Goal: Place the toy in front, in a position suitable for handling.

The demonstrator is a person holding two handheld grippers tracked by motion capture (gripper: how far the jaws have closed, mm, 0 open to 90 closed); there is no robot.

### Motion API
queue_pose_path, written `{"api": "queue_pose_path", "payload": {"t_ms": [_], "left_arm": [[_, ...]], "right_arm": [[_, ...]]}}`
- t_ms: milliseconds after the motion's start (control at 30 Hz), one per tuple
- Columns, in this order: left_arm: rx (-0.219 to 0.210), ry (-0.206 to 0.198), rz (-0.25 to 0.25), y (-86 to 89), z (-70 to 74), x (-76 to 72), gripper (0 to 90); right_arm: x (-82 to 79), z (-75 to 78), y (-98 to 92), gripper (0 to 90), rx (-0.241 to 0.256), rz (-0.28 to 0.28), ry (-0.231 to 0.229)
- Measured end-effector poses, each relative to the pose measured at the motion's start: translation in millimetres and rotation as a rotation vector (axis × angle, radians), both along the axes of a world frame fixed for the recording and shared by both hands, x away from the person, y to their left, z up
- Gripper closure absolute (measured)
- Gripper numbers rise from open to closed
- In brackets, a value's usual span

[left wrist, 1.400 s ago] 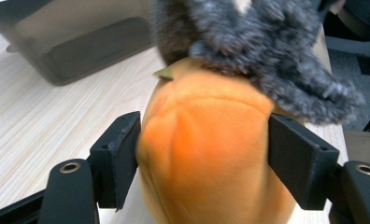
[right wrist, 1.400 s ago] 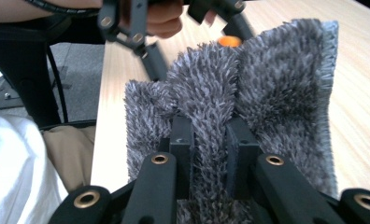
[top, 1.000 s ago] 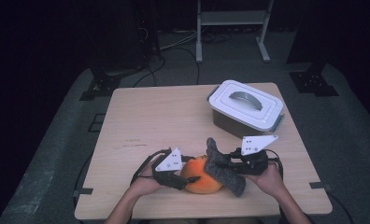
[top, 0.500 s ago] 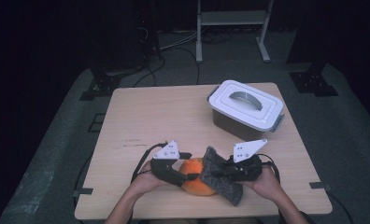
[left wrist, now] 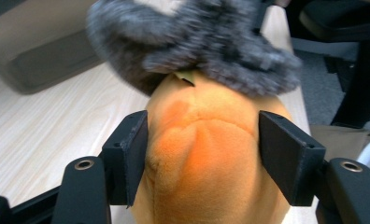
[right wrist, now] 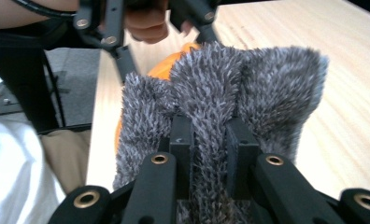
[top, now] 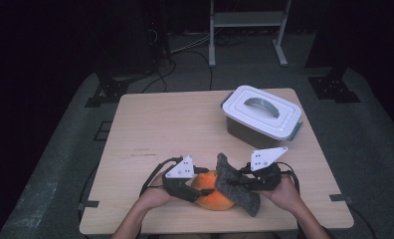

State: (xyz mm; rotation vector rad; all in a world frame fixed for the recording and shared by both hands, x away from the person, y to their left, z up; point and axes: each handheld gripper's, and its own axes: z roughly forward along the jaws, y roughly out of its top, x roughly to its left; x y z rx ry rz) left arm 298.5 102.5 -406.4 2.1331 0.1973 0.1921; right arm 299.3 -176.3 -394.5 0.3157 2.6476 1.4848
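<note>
An orange plush ball (top: 210, 198) rests near the table's front edge. My left gripper (top: 204, 191) holds it from the left, and in the left gripper view the plush ball (left wrist: 206, 154) bulges between the two black pads (left wrist: 129, 161). A grey furry cloth (top: 239, 193) is draped over the ball's right side. My right gripper (top: 236, 182) is shut on a fold of that cloth (right wrist: 211, 107), with the fur pinched between its jaws. The left gripper (right wrist: 127, 28) and its hand appear beyond the cloth in the right gripper view.
A white lidded box (top: 262, 117) with a grey handle stands at the back right of the wooden table (top: 160, 129). The table's front edge is just beneath both hands. Dark floor with cables and stands surrounds the table.
The right gripper has shifted slightly left with the grey cloth, laying it further over the orange ball. The left gripper has barely moved and keeps its hold.
</note>
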Motion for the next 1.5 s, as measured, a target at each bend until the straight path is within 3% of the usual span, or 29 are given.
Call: {"api": "queue_pose_path", "payload": {"t_ms": [200,367,433,600,767,867,1033,1133,1300,1500], "left_arm": [[0.006,-0.002,0.084,8.1,1.6,6.7,34.2],[-0.005,0.035,0.054,5.9,3.5,5.1,24.8],[0.007,0.028,0.046,2.3,3.4,3.3,23.5],[0.007,-0.001,0.015,0.6,-0.4,0.0,32.6],[0.013,-0.011,0.004,2.8,-1.2,0.2,36.0],[0.008,0.004,0.011,8.2,-3.0,3.0,36.5],[0.000,0.025,0.011,15.0,-5.2,5.9,36.5],[0.001,0.030,0.008,15.5,-4.7,6.1,36.1],[-0.005,0.049,0.022,13.1,-3.8,7.5,22.3],[0.001,0.042,0.007,17.2,-5.4,8.0,34.1]], "right_arm": [[-5.6,-1.1,8.5,75.4,-0.017,0.045,0.013],[-5.4,-1.9,10.3,75.4,-0.015,0.051,0.018],[-5.7,-1.0,10.9,75.4,-0.016,0.051,0.014],[-8.5,8.4,11.3,75.6,0.009,0.013,-0.060],[-5.6,4.2,9.3,75.4,-0.004,0.013,-0.039],[-4.7,1.8,5.5,75.2,-0.031,0.004,-0.043],[0.4,-8.6,-7.9,74.7,-0.047,-0.023,0.018],[0.5,-8.4,-9.3,74.7,-0.048,-0.027,0.014],[-2.4,-7.2,-0.9,74.7,-0.045,-0.010,-0.011],[1.1,-10.3,-5.1,74.6,-0.027,-0.020,0.011]]}}
